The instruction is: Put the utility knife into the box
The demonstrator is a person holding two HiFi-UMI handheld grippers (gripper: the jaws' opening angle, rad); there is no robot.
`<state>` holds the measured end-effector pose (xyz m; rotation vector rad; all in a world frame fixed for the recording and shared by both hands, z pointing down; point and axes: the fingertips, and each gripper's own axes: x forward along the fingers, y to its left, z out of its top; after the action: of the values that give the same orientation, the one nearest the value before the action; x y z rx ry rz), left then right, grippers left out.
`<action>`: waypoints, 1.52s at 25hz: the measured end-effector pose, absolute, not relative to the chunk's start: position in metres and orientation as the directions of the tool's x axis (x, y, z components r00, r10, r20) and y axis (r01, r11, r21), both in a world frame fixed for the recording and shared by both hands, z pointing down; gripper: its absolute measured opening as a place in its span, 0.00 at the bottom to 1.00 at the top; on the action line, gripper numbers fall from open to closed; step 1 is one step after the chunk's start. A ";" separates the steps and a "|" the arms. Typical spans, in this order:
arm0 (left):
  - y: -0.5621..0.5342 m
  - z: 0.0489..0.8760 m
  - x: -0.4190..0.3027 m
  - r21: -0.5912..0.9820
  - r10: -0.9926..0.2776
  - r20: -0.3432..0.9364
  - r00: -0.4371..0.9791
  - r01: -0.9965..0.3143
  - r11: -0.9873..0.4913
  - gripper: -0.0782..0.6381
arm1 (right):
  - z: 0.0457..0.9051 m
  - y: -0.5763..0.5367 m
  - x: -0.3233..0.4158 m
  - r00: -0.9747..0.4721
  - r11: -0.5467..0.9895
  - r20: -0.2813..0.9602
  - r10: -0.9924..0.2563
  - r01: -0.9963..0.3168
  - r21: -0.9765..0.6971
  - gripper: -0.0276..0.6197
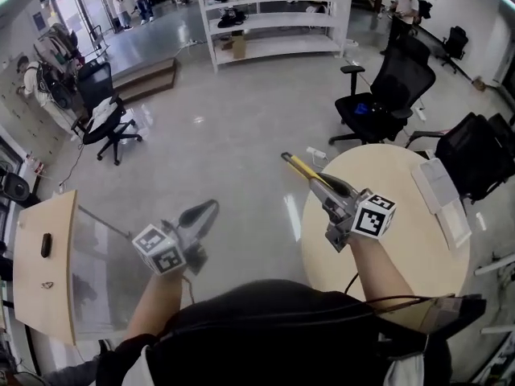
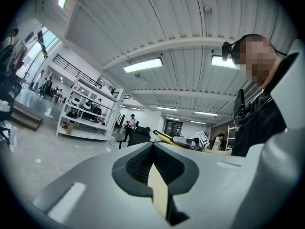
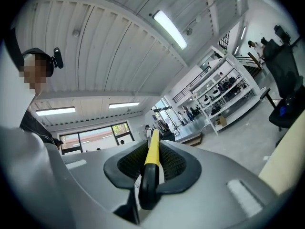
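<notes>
the right gripper [image 1: 323,185] sits right of centre in the head view, its fingers [image 3: 127,162] closed narrowly on the utility knife [image 1: 301,168]. in the right gripper view the utility knife [image 3: 152,151] lies lengthwise in the slot between the two ribbed pads. its black end is low in the frame and its yellow body runs up past the fingertips. in the head view the yellow part pokes out toward the upper left, over the floor [image 1: 241,135], just beside the edge of the round surface [image 1: 402,240]. the left gripper [image 1: 209,209] is at lower left of centre, well apart from the knife, fingers [image 2: 138,163] pressed together with nothing between them.
</notes>
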<state>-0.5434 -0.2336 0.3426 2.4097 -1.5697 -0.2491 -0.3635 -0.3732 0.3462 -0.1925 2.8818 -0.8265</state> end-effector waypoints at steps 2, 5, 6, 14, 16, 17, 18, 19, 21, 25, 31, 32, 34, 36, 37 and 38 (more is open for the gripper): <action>-0.273 0.342 -0.501 0.291 -0.907 0.011 0.421 -0.869 -0.400 0.11 | 0.348 -0.400 -0.330 -0.979 0.843 -0.118 -0.168 -0.081 -0.531 0.18; -0.333 0.351 -0.434 0.261 -0.894 0.039 0.446 -0.868 -0.422 0.11 | 0.351 -0.442 -0.275 -0.973 0.846 -0.143 -0.180 -0.079 -0.527 0.18; -0.353 0.352 -0.411 0.256 -0.888 0.046 0.457 -0.865 -0.432 0.11 | 0.352 -0.456 -0.258 -0.971 0.846 -0.153 -0.185 -0.078 -0.527 0.18; -0.482 0.367 -0.248 0.212 -0.844 0.152 0.514 -0.851 -0.480 0.11 | 0.392 -0.562 -0.107 -0.943 0.809 -0.185 -0.277 -0.125 -0.574 0.18; -0.505 0.372 -0.215 0.211 -0.827 0.169 0.537 -0.839 -0.502 0.11 | 0.402 -0.582 -0.073 -0.932 0.796 -0.180 -0.315 -0.157 -0.584 0.18; -0.514 0.375 -0.199 0.211 -0.816 0.177 0.551 -0.831 -0.515 0.11 | 0.407 -0.590 -0.057 -0.925 0.787 -0.174 -0.339 -0.177 -0.591 0.18; -0.522 0.377 -0.183 0.207 -0.802 0.183 0.569 -0.819 -0.534 0.11 | 0.412 -0.597 -0.040 -0.916 0.777 -0.170 -0.363 -0.197 -0.598 0.18; -0.531 0.381 -0.166 0.199 -0.785 0.184 0.592 -0.804 -0.560 0.11 | 0.417 -0.604 -0.021 -0.907 0.766 -0.166 -0.388 -0.217 -0.605 0.18; -0.549 0.388 -0.131 0.181 -0.747 0.180 0.640 -0.768 -0.615 0.11 | 0.426 -0.616 0.019 -0.885 0.747 -0.164 -0.436 -0.254 -0.614 0.18; -0.587 0.404 -0.058 0.201 -0.677 0.195 0.709 -0.705 -0.680 0.11 | 0.445 -0.639 0.102 -0.831 0.695 -0.141 -0.538 -0.343 -0.632 0.18; -0.630 0.436 0.036 0.231 -0.562 0.235 0.793 -0.608 -0.760 0.11 | 0.482 -0.661 0.206 -0.738 0.593 -0.078 -0.671 -0.470 -0.654 0.18; -0.636 0.440 0.050 0.229 -0.543 0.242 0.804 -0.591 -0.773 0.11 | 0.489 -0.664 0.224 -0.721 0.573 -0.064 -0.690 -0.490 -0.657 0.18; -0.647 0.446 0.079 0.227 -0.505 0.250 0.826 -0.557 -0.799 0.11 | 0.505 -0.671 0.262 -0.686 0.535 -0.031 -0.727 -0.538 -0.652 0.18; -0.656 0.450 0.103 0.231 -0.470 0.254 0.846 -0.524 -0.820 0.11 | 0.526 -0.679 0.304 -0.646 0.491 0.004 -0.763 -0.584 -0.647 0.18; -0.658 0.454 0.113 0.235 -0.453 0.257 0.854 -0.510 -0.828 0.11 | 0.538 -0.681 0.325 -0.622 0.460 0.015 -0.782 -0.594 -0.660 0.18; -0.659 0.460 0.122 0.239 -0.437 0.262 0.861 -0.496 -0.835 0.11 | 0.550 -0.681 0.345 -0.597 0.425 0.021 -0.802 -0.595 -0.682 0.18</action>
<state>0.1218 -0.6587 0.4596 2.7361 -0.7029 0.2839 0.3446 -0.6813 0.5496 -1.2052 2.3756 -0.9504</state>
